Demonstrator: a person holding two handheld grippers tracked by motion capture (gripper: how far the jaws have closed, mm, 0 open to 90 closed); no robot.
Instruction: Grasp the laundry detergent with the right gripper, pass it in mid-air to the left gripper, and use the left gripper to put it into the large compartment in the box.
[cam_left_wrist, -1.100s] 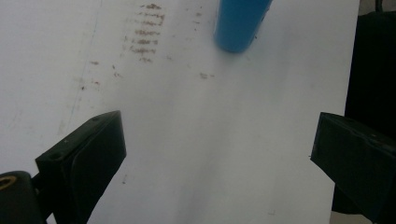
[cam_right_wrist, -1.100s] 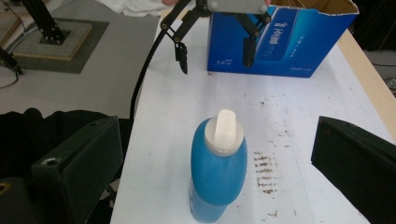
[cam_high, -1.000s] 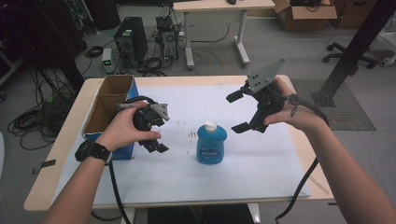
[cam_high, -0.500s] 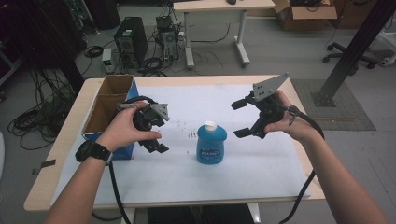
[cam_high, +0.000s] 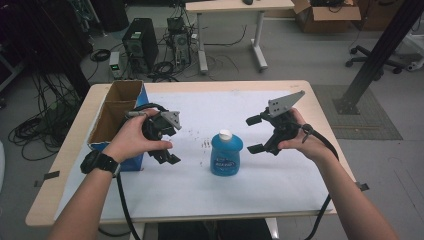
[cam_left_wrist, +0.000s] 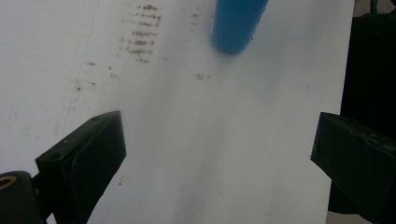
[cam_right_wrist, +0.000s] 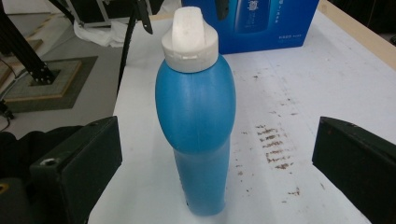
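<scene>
In the high view, at the left of the frame, I see an open cardboard box (cam_high: 116, 112) with blue sides resting on the left part of the table (cam_high: 70, 150), which is covered by a white sheet with brown smudges. Just to the right of the box, my left tongs (cam_high: 170, 140) are held in a hand wearing a dark wristwatch (cam_high: 100, 162), above the sheet. In the left gripper view their jaws stand wide apart with nothing between them, so they are released; the lower part of the blue bottle (cam_left_wrist: 236, 25) shows at the top centre of that frame, well apart from the jaws.

At the centre of the high view the blue bottle (cam_high: 226, 154) stands upright on the sheet, with a white cap (cam_high: 225, 134) and a label on its front, between the two tongs and touched by neither.

To the right of centre, my right tongs (cam_high: 255, 134) point toward the bottle, with a grey three-cornered plate (cam_high: 284, 103) on top. In the right gripper view the jaws are spread wide, released, and the bottle (cam_right_wrist: 196, 121) stands between and beyond them, near but apart. Behind it, at the upper centre of that frame, is the blue box (cam_right_wrist: 261, 23).
</scene>
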